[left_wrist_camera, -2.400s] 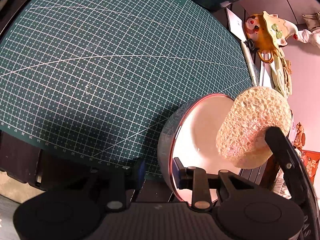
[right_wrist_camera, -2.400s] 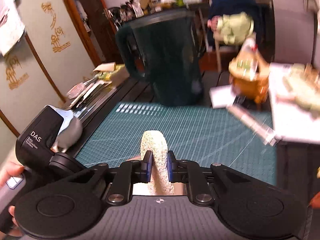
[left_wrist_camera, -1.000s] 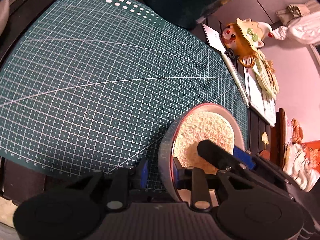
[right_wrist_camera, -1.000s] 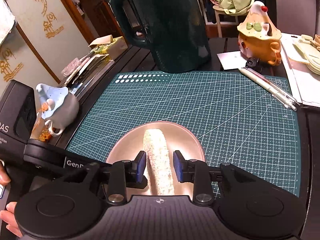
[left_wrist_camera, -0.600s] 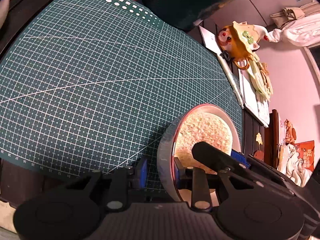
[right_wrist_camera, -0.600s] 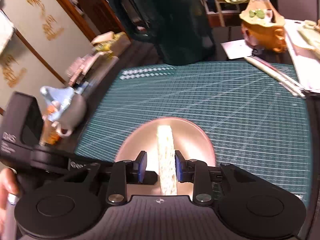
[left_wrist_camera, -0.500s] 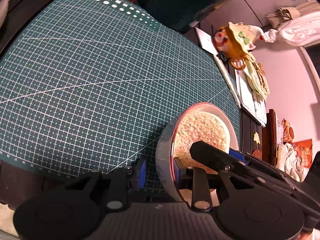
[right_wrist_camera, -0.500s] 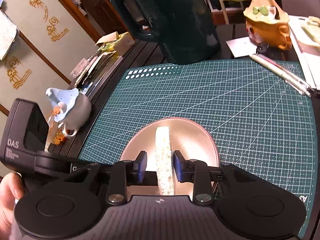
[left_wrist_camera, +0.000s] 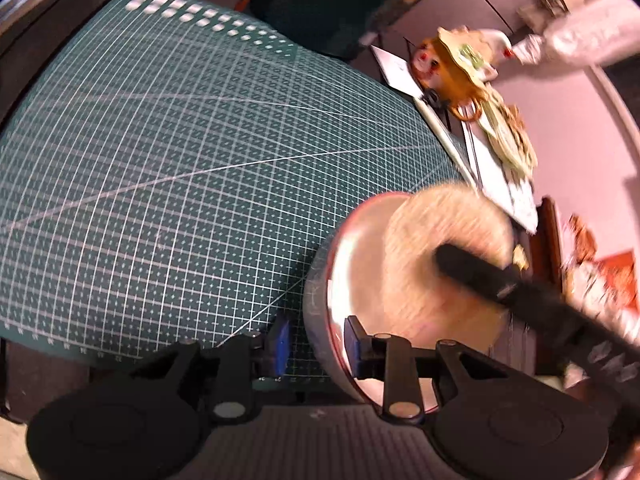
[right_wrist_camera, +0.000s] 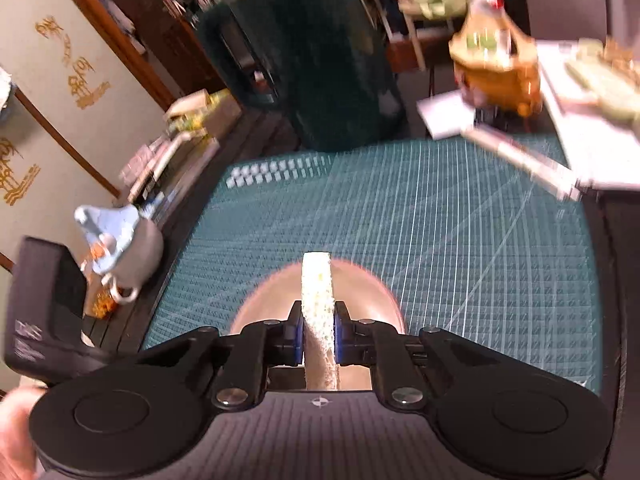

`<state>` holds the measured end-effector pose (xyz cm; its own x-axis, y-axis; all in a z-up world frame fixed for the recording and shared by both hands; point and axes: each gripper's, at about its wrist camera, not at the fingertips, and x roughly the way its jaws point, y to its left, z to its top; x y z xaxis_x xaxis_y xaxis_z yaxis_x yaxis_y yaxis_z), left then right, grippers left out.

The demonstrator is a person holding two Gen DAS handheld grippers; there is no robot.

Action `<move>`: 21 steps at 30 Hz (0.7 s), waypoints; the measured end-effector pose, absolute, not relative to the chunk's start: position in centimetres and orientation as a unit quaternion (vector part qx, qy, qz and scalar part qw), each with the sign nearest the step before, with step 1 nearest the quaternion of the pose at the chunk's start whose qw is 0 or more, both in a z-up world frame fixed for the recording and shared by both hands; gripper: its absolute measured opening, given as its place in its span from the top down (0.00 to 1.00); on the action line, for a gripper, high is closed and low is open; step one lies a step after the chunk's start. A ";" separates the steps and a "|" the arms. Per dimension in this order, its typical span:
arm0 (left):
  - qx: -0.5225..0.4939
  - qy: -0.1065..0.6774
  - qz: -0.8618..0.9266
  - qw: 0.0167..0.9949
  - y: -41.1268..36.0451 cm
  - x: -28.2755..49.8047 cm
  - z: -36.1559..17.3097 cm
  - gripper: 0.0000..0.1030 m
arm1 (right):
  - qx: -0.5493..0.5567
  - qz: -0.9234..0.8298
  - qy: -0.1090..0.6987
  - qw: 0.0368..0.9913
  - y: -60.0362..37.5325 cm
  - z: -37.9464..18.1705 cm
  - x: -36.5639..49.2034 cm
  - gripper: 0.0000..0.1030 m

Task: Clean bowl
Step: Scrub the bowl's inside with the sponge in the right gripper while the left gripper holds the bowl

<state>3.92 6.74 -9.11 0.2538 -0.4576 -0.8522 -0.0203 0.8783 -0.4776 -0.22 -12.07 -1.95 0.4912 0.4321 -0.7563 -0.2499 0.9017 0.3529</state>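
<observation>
A white bowl (left_wrist_camera: 360,272) with a red rim sits tilted at the near right corner of the green cutting mat (left_wrist_camera: 180,160). My left gripper (left_wrist_camera: 318,344) is shut on its near wall, one pad outside and one inside. A round yellow sponge (left_wrist_camera: 444,240) lies flat against the bowl's inside, reaching over the far rim. In the right wrist view the sponge (right_wrist_camera: 316,284) stands edge-on between the blue pads of my right gripper (right_wrist_camera: 318,336), which is shut on it and squeezes it thin above the bowl (right_wrist_camera: 368,304). Both views are motion-blurred.
A dark green jug (right_wrist_camera: 304,68) stands behind the mat. An orange figurine pot (right_wrist_camera: 496,68), papers and pens (right_wrist_camera: 520,160) lie at the back right. A grey-blue cup (right_wrist_camera: 124,248) sits off the mat's left edge, beside the left gripper's body (right_wrist_camera: 44,312).
The right gripper's pads have closed tighter on the sponge, which looks thinner. The sponge has slid toward the bowl's far rim, and both views have gone blurry.
</observation>
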 end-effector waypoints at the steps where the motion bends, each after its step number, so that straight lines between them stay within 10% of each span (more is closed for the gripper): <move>1: -0.202 0.594 -0.141 0.766 6.7 3.9 -9.2 0.76 | 0.088 0.196 0.455 0.864 -12.0 -1.6 -0.4 0.88; 21: -0.295 0.598 -0.108 0.738 7.9 3.7 -10.5 0.83 | -0.061 0.139 0.413 0.898 -10.2 0.3 -2.3 0.88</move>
